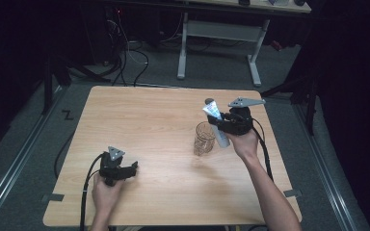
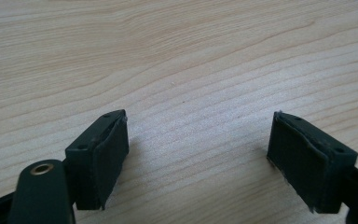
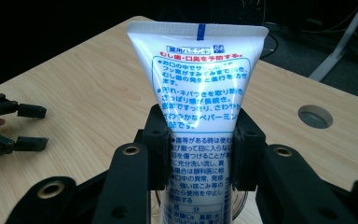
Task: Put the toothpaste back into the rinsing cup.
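The tube [image 3: 200, 116] is white plastic with a flat crimped end marked by a short blue stripe, its face covered in blue print under a line of red; it stands tilted above the right side of the table [image 1: 149, 125], crimped end up, its lower end just over the glass [image 1: 204, 138]. The right gripper [image 3: 200, 154] is clamped on its middle, one pad pressed against each side. There is one tube, one clear glass and two grippers. The left gripper [image 2: 198, 154] sits low near the front left of the table, jaws spread apart over bare wood. The tube's cap end is cut off at the bottom of the right gripper view, and the small print is hard to read.
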A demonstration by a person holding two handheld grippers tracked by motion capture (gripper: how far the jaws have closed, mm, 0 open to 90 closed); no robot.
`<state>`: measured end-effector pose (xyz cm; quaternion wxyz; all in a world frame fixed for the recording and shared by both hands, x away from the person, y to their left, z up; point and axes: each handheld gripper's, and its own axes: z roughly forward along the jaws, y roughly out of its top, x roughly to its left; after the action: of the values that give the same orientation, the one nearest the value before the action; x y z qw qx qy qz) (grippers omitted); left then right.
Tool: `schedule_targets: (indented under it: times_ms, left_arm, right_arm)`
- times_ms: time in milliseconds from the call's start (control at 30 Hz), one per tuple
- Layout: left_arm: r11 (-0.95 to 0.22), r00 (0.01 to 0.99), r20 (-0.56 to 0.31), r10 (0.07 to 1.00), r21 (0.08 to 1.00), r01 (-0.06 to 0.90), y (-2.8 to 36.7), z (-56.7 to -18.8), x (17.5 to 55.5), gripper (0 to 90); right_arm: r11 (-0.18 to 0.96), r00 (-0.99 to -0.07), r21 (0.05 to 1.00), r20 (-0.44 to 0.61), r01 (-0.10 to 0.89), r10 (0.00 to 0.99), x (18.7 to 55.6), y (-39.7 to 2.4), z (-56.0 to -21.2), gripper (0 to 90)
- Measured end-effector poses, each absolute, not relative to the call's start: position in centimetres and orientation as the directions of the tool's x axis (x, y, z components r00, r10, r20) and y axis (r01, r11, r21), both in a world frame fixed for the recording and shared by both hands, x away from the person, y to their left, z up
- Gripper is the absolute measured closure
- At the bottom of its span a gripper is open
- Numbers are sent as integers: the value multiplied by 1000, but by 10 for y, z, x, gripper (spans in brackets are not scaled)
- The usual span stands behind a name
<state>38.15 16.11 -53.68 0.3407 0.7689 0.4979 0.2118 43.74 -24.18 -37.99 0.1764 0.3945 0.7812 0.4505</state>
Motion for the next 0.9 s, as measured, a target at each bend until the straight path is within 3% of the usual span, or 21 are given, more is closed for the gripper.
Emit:
schedule_targets:
  times_ms: [900]
  left_arm:
    - [-272,415,-14,910,735,621,161,-537,382,203]
  right_arm:
    - [247,-603,876,61,414,795,457,-232,-377,653]
